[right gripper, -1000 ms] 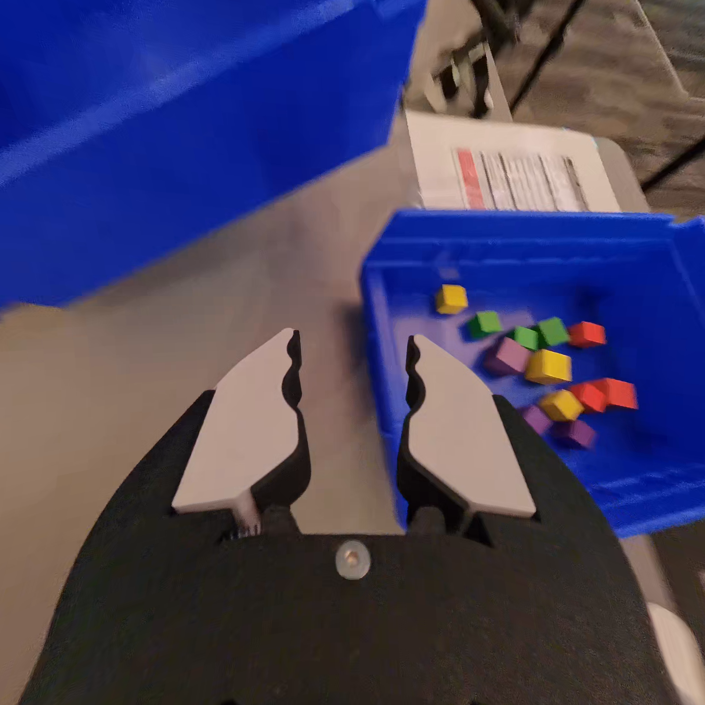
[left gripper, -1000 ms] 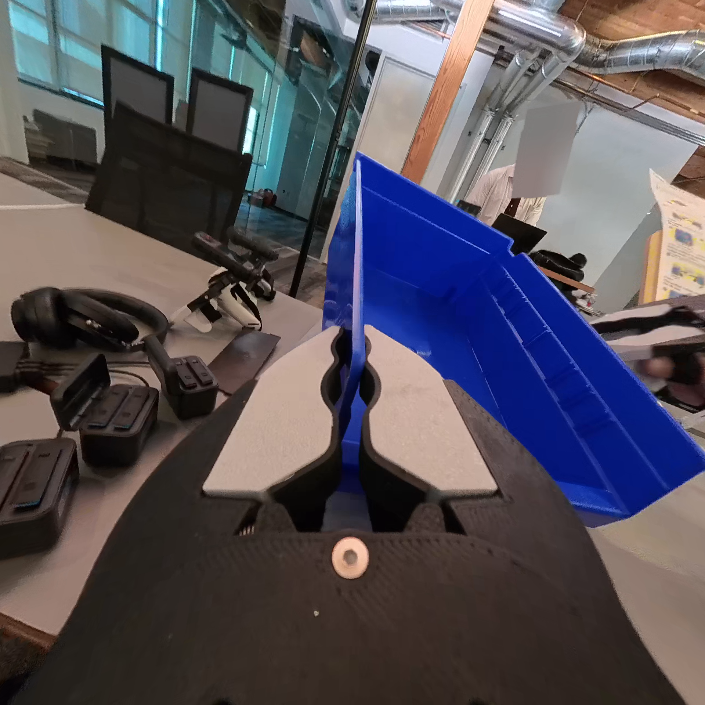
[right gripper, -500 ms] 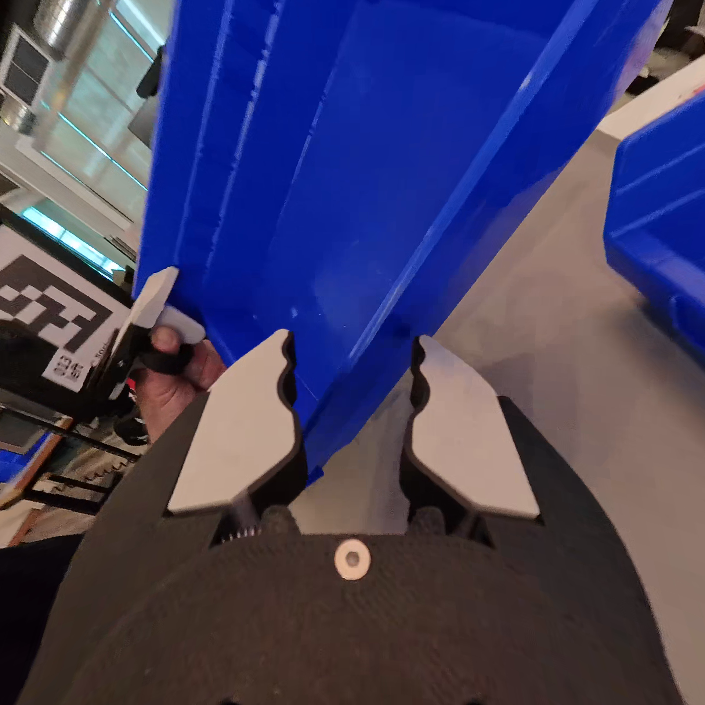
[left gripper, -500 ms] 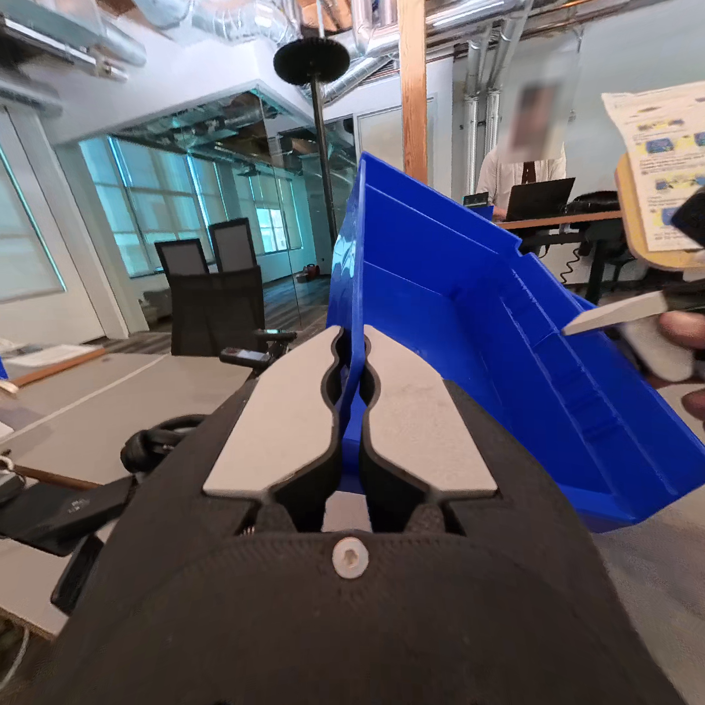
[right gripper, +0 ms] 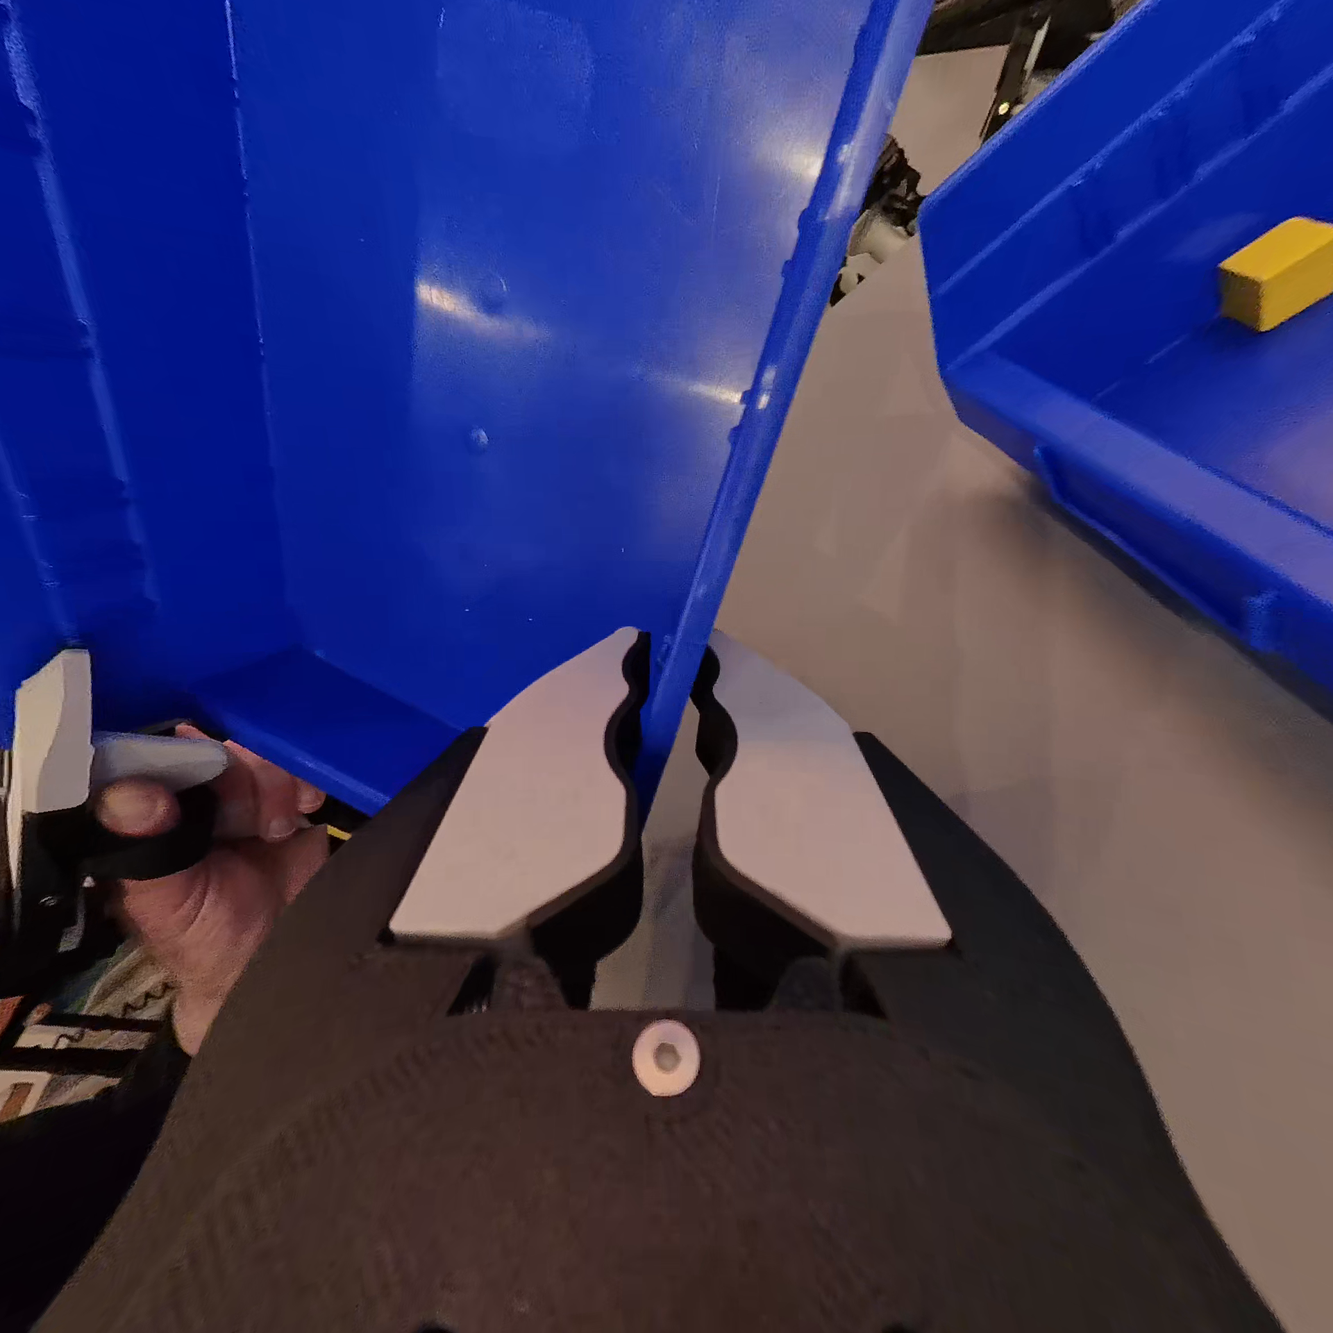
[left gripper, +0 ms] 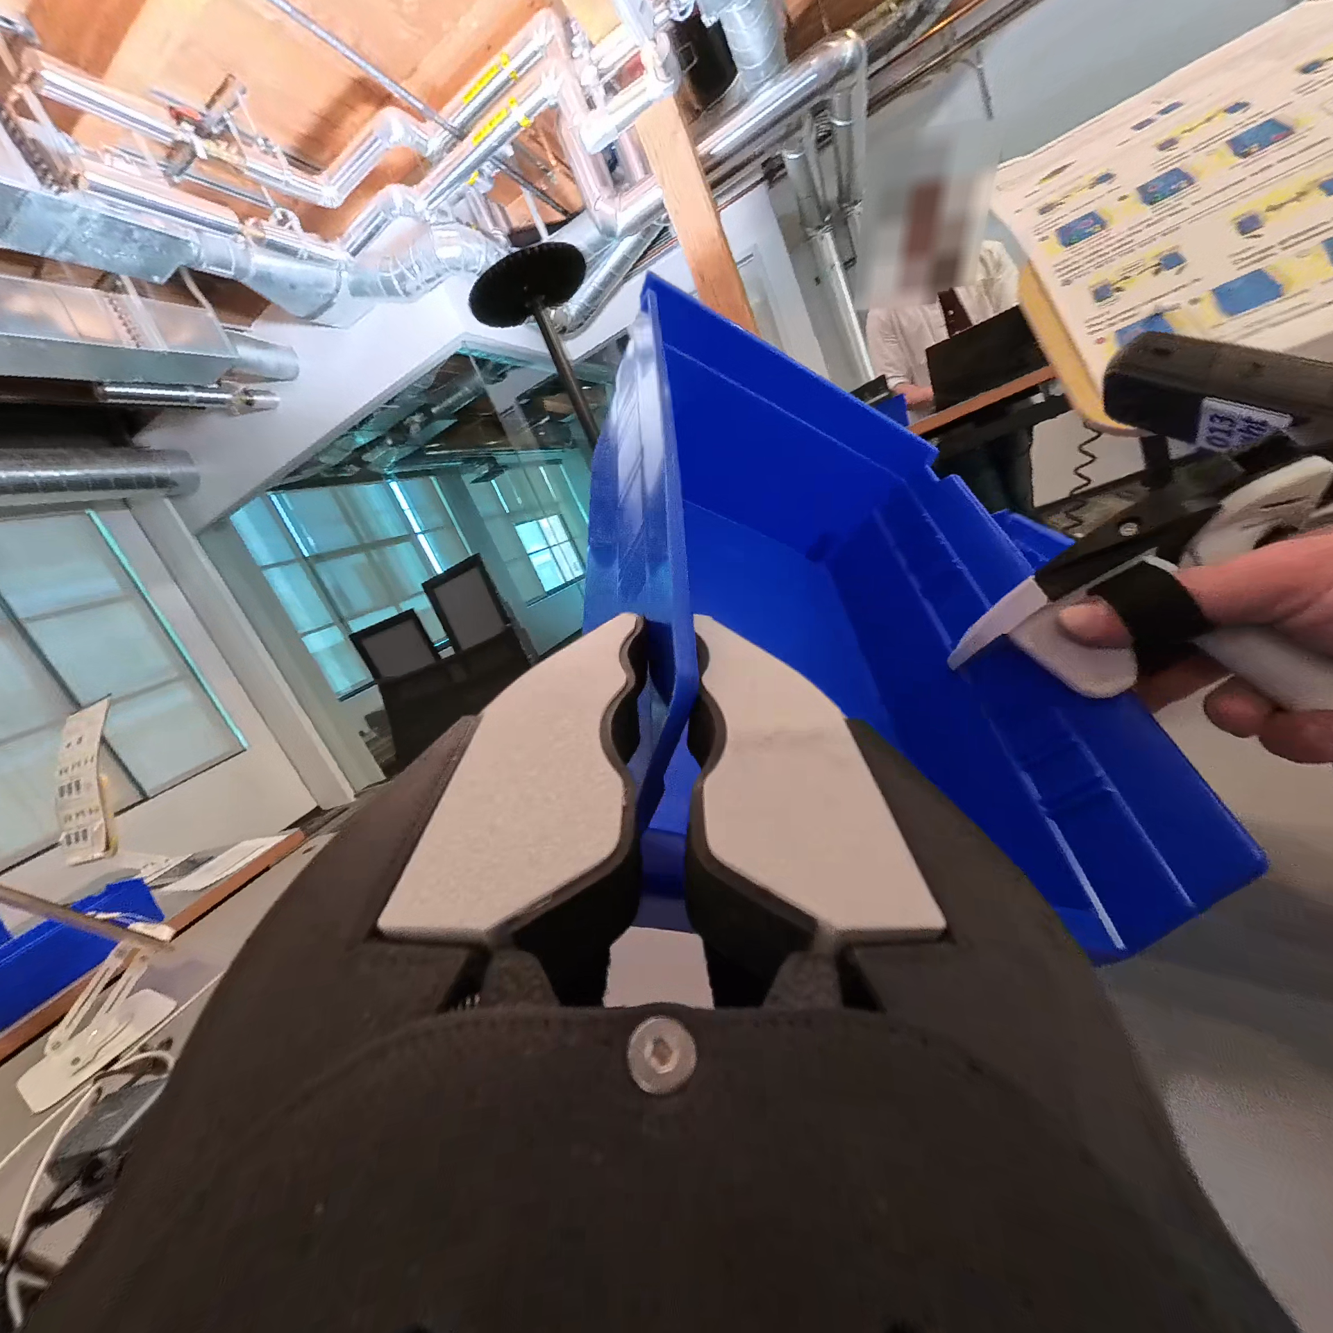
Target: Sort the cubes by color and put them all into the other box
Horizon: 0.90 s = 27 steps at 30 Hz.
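An empty blue bin (left gripper: 829, 577) is held tilted up off the grey table. My left gripper (left gripper: 667, 649) is shut on one side wall of it. My right gripper (right gripper: 671, 649) is shut on the opposite side wall of the same bin (right gripper: 469, 324); it also shows at the right in the left wrist view (left gripper: 1010, 620), with the hand that holds it. A second blue bin (right gripper: 1125, 375) stands at the right of the right wrist view with a yellow cube (right gripper: 1277, 274) in it. The other cubes are out of view.
The grey table (right gripper: 938, 685) lies between the two bins. The left gripper and its hand (right gripper: 180, 851) show at the lower left. Another blue bin (left gripper: 65, 945), white cables and papers lie at the left. A person sits at a desk (left gripper: 974, 411) behind. Some 20 cm of space lies between my two pairs of fingers.
My right gripper swung from the bin of cubes to the empty bin and closed on its wall. My left gripper has tipped the empty bin up, its view now toward the ceiling.
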Each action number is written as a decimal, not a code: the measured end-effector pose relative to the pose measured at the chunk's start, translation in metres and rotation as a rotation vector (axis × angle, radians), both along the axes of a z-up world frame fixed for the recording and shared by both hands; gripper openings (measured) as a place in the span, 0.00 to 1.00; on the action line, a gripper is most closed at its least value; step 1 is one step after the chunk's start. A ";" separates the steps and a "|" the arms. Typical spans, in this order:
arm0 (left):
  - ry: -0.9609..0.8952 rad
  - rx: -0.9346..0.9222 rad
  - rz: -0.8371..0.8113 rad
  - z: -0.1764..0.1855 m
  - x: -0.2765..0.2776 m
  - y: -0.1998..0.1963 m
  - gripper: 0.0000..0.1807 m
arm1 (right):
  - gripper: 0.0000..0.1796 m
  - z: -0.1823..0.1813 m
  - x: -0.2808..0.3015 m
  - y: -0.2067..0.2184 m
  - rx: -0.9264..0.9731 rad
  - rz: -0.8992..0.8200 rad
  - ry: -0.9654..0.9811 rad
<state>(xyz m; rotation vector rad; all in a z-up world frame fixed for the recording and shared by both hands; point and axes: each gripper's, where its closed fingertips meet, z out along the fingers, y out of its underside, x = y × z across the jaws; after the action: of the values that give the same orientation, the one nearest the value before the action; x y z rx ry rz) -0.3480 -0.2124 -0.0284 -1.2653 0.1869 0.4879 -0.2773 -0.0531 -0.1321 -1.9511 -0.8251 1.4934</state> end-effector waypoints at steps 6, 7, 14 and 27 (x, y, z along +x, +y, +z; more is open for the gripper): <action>-0.017 0.005 -0.127 0.004 0.052 -0.003 0.05 | 0.05 0.012 0.066 -0.005 0.070 -0.087 -0.031; -0.006 0.012 -0.147 0.005 0.065 -0.004 0.05 | 0.05 0.015 0.082 -0.008 0.076 -0.112 -0.030; 0.050 0.053 -0.451 0.020 0.195 -0.007 0.07 | 0.03 0.031 0.240 -0.026 0.137 -0.405 -0.041; -0.105 -0.029 -1.033 0.023 0.474 0.065 0.11 | 0.03 0.047 0.577 -0.032 0.108 -0.962 -0.233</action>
<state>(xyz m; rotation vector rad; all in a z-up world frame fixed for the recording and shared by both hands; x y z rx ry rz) 0.1259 -0.1473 -0.0050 -1.0520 0.7080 -0.4702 0.2996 -0.0851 -0.0855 -1.9997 0.0147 0.6420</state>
